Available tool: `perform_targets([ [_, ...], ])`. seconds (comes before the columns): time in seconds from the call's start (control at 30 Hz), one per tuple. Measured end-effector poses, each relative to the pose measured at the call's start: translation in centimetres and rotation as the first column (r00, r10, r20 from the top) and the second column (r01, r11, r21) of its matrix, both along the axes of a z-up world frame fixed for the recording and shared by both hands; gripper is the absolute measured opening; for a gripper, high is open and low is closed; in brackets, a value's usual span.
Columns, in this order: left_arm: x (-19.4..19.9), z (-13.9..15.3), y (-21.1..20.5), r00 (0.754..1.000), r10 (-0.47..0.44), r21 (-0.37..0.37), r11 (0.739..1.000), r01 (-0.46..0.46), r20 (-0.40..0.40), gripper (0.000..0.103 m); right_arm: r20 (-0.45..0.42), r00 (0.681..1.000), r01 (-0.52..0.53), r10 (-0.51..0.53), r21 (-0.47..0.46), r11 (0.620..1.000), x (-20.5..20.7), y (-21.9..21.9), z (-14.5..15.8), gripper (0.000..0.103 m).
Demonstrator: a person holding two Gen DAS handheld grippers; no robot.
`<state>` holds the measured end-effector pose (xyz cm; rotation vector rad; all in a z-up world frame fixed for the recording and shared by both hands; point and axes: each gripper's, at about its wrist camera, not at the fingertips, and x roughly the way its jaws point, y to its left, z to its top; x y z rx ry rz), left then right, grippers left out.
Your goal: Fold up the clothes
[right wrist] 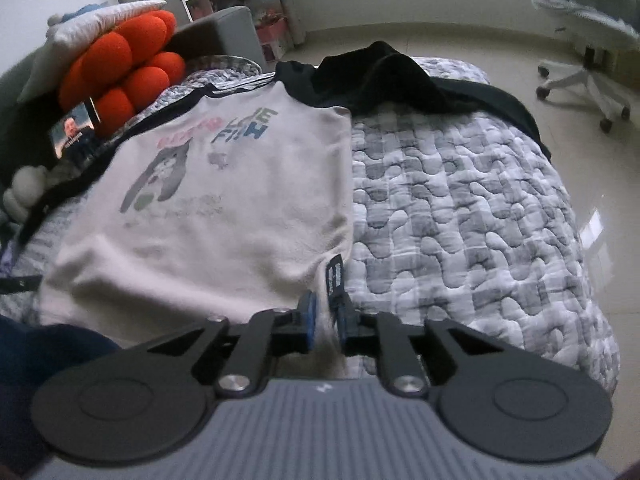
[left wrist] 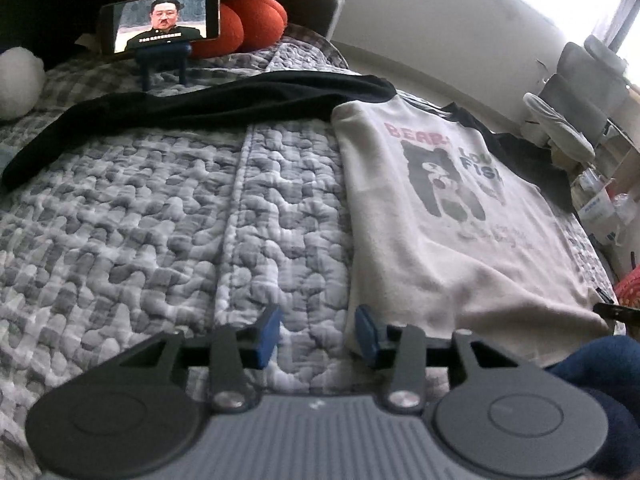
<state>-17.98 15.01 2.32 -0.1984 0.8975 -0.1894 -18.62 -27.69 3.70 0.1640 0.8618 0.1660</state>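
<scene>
A cream long-sleeved shirt [left wrist: 440, 240] with a bear print and black sleeves [left wrist: 240, 96] lies flat on the grey quilted bed [left wrist: 140, 220]. My left gripper [left wrist: 318, 332] hovers open at the shirt's near left hem corner. Its right pad is over the cloth edge, its left pad is over the quilt, and nothing is pinched. In the right wrist view the shirt [right wrist: 224, 232] stretches away, with its black sleeve [right wrist: 380, 76] spread at the far side. My right gripper [right wrist: 327, 318] has its blue pads closed on the near right hem corner, just below a dark label [right wrist: 335, 276].
A phone [left wrist: 160, 22] on a stand plays video at the head of the bed, in front of a red cushion [left wrist: 248, 20]. A white plush [left wrist: 18, 76] lies far left. An office chair [right wrist: 588, 40] stands on the tiled floor beyond the bed edge [right wrist: 580, 280]. A dark blue sleeve [left wrist: 600, 380] is close by.
</scene>
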Motion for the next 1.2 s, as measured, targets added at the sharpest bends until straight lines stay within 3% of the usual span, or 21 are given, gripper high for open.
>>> perform_targets([
  [0.07,0.2,0.0,-0.4,1.0,-0.003,0.023,1.0,0.002,0.006,0.055,0.017,1.0,0.012,-0.011,-0.033,0.999,0.1,0.4,-0.3,0.048],
  [0.13,0.4,0.0,-0.8,1.0,-0.004,0.05,0.999,0.004,0.014,0.068,0.036,0.999,0.027,-0.026,-0.037,0.999,0.4,0.5,-0.6,0.057],
  [0.17,0.5,0.0,-1.0,1.0,-0.006,0.063,0.998,0.004,0.018,0.076,0.042,0.999,0.036,-0.034,-0.029,0.999,0.5,0.5,-0.8,0.067],
  [0.3,0.9,-0.2,-1.9,0.999,-0.006,0.099,0.995,0.002,0.038,0.088,0.066,0.997,0.051,-0.048,-0.034,0.998,1.2,0.8,-1.2,0.08],
  [0.37,1.0,-0.4,-2.3,0.999,-0.008,0.111,0.994,0.003,0.046,0.093,0.074,0.996,0.05,-0.047,-0.05,0.997,1.5,1.4,-1.5,0.101],
  [0.57,0.9,-0.6,-3.3,0.997,-0.036,0.137,0.99,0.026,0.072,0.098,0.099,0.995,0.049,-0.03,-0.193,0.98,1.9,3.9,-2.5,0.103],
  [0.77,1.4,-0.7,-3.8,0.998,-0.012,0.148,0.989,0.002,0.066,0.102,0.154,0.983,0.128,-0.102,-0.167,0.978,2.1,4.2,-2.9,0.103],
  [1.2,1.9,-1.8,-4.3,0.998,-0.017,0.17,0.985,0.008,0.054,0.103,0.197,0.972,0.167,-0.131,-0.181,0.969,2.6,5.0,-3.3,0.103],
])
